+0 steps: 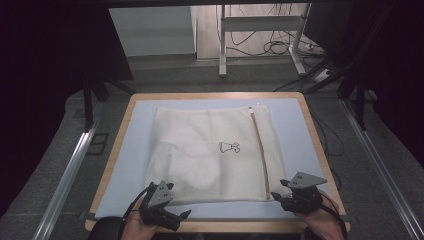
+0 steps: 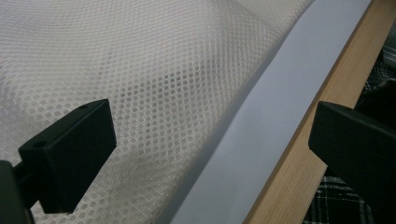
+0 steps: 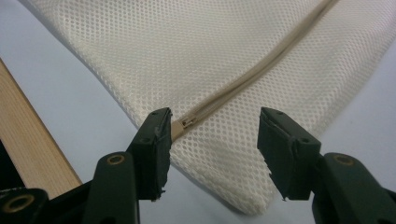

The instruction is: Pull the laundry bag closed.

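Gripping Tools Hover at Near Edge of Mesh Bag

Lying flat on a pale blue mat (image 1: pixel 125 150), a cream mesh bag (image 1: pixel 210 150) fills the middle of a wooden table (image 1: pixel 112 160), with a tan zipper (image 1: pixel 260 150) running along its right side and a small black drawing (image 1: pixel 229 147) printed near its centre. At the bag's near right corner, the right gripper (image 3: pixel 212 135) has its 2 black jaws apart, 1 on each side of the zipper's near end; the zipper pull (image 3: pixel 188 122) sits just beside 1 jaw, and the pads do not press on the fabric. In the high view, that right gripper (image 1: pixel 282 192) sits at the corner, held by a hand (image 1: pixel 320 222) coming in from the bottom edge. At the bag's near left corner, the left gripper (image 2: pixel 212 140) has its jaws spread wide, 1 over the mesh and the other out over the table's wooden rim, with the bag's edge and a strip of mat between them. In the high view, the left gripper (image 1: pixel 182 215) hangs just off the bag's near edge.
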Available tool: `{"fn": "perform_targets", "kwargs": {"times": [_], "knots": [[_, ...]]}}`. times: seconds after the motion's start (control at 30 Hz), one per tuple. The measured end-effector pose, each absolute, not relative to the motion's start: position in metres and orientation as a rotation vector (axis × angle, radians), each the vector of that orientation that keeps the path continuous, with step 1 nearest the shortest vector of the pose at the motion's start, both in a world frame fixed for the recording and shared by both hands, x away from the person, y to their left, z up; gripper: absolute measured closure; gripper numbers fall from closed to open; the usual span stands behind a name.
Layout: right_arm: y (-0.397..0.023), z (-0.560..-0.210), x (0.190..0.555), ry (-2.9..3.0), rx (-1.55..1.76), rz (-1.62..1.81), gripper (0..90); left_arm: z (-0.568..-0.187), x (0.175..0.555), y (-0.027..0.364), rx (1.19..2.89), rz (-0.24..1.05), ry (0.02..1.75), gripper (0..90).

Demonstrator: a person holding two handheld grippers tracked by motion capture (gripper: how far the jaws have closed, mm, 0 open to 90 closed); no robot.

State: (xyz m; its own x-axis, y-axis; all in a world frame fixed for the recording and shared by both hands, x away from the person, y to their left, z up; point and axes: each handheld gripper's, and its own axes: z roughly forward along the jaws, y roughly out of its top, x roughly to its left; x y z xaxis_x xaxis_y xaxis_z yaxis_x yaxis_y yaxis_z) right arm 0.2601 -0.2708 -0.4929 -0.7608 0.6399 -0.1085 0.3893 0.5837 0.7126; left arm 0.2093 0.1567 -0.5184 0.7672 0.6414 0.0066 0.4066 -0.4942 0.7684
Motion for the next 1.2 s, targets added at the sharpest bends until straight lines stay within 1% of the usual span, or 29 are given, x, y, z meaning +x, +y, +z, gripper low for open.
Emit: {"fn": "perform_targets", "kwargs": {"times": [0.37, 0.57, 0.67, 1.0, 1.2], "knots": [[-0.255, -0.501, 0.264, 2.525, 0.751, 0.917, 41.3, -0.519, 0.209, 0.156, 2.166, 0.379, 0.776, 0.5], [-0.247, -0.506, 0.267, 2.554, 0.714, 0.860, 41.6, -0.519, 0.209, 0.155, 2.175, 0.383, 0.776, 0.5], [-0.244, -0.508, 0.267, 2.564, 0.693, 0.821, 44.8, -0.520, 0.209, 0.154, 2.180, 0.385, 0.776, 0.5], [-0.248, -0.498, 0.262, 2.522, 0.657, 0.818, 66.5, -0.519, 0.208, 0.153, 2.190, 0.392, 0.767, 0.5], [-0.250, -0.499, 0.263, 2.548, 0.660, 0.819, 74.4, -0.520, 0.208, 0.152, 2.196, 0.392, 0.765, 0.5]]}}
